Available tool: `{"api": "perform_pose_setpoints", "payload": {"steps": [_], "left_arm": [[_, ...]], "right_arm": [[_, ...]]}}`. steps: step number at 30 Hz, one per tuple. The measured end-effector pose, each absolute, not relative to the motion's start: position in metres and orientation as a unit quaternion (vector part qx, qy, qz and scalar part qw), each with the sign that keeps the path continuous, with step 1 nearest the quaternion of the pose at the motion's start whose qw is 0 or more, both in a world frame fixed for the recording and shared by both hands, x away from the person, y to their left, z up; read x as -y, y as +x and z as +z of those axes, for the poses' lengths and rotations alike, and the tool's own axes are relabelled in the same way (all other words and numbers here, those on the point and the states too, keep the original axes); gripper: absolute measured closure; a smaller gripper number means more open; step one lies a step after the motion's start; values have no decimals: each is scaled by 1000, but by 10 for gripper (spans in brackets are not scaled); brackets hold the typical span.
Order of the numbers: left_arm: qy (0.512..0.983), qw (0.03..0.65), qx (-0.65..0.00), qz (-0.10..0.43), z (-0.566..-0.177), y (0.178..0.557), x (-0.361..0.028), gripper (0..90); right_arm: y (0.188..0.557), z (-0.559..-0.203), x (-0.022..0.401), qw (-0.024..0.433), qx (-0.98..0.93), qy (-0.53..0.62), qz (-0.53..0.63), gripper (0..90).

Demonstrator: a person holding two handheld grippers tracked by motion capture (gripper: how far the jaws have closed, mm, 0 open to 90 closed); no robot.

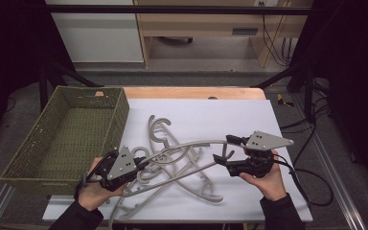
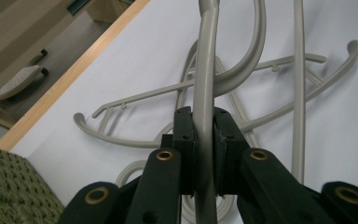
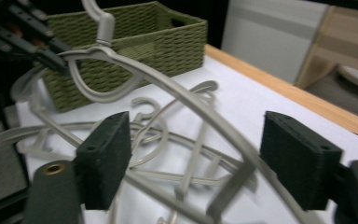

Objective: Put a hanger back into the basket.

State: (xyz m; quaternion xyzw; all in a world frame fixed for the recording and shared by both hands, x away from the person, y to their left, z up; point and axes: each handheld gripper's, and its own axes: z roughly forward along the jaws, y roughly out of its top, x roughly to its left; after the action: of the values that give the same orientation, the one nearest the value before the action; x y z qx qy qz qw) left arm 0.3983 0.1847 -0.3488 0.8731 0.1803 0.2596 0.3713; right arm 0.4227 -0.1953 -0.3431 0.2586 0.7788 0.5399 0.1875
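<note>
A grey plastic hanger (image 1: 191, 143) is raised above a pile of several like hangers (image 1: 187, 175) on the white sheet. My left gripper (image 1: 143, 165) is shut on it near its hook; in the left gripper view the pads (image 2: 185, 140) press on the hanger's bar (image 2: 205, 93) from both sides. At the hanger's other end my right gripper (image 1: 225, 149) stands open. In the right gripper view the hanger's curved arm (image 3: 168, 88) runs between the wide-apart pads (image 3: 105, 158) without touching them. The left gripper (image 3: 28, 42) shows at the top left there.
A green woven basket (image 1: 117, 120) stands at the left of the table, close to the left hand. The white sheet (image 1: 230, 115) covers the wooden tabletop (image 1: 191, 92). Cables (image 1: 311, 187) trail off the right side.
</note>
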Motion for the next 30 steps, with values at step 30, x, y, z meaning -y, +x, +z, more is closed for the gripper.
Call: {"api": "perform_pose_setpoints", "payload": {"steps": [30], "left_arm": [[814,404,-276,312,-278,422,-236,817]], "right_arm": [[420,-368,242,230,-724,373,533,77]]}}
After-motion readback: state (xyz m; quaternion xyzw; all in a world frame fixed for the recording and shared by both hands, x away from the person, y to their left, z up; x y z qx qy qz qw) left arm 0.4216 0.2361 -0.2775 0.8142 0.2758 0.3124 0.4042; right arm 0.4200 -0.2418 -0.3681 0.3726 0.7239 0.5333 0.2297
